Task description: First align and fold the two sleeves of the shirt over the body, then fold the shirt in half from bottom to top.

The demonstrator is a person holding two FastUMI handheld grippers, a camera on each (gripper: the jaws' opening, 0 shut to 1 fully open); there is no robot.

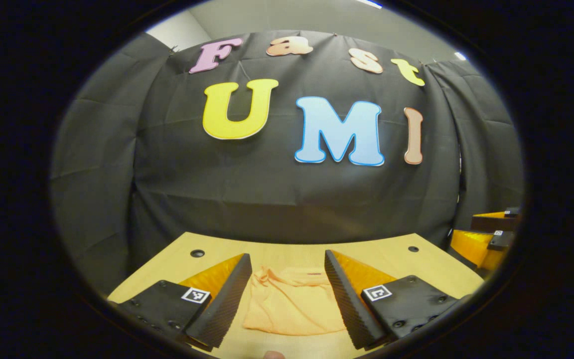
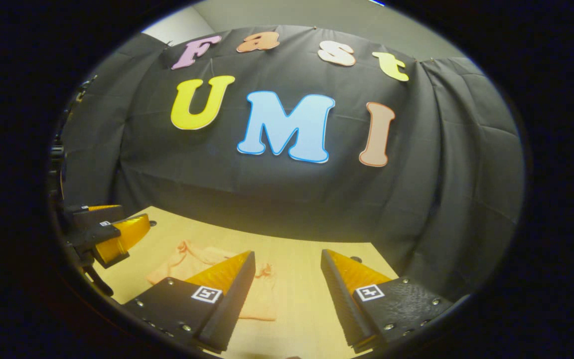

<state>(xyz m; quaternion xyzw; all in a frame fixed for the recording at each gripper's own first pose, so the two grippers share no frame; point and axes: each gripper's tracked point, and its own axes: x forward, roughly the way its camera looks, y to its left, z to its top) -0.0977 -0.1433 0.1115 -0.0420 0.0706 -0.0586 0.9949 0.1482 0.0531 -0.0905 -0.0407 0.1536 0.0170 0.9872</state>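
Holding both grippers above wooden table [image 1: 287, 252], you keep jaws wide, nothing gripped. Left gripper [image 1: 287, 294] frames orange shirt [image 1: 292, 304], bunched flat on table between its fingers, not touching. Right gripper [image 2: 287, 294] sits right of shirt [image 2: 262, 294]; left gripper also visible at that view's left edge [image 2: 112, 237].
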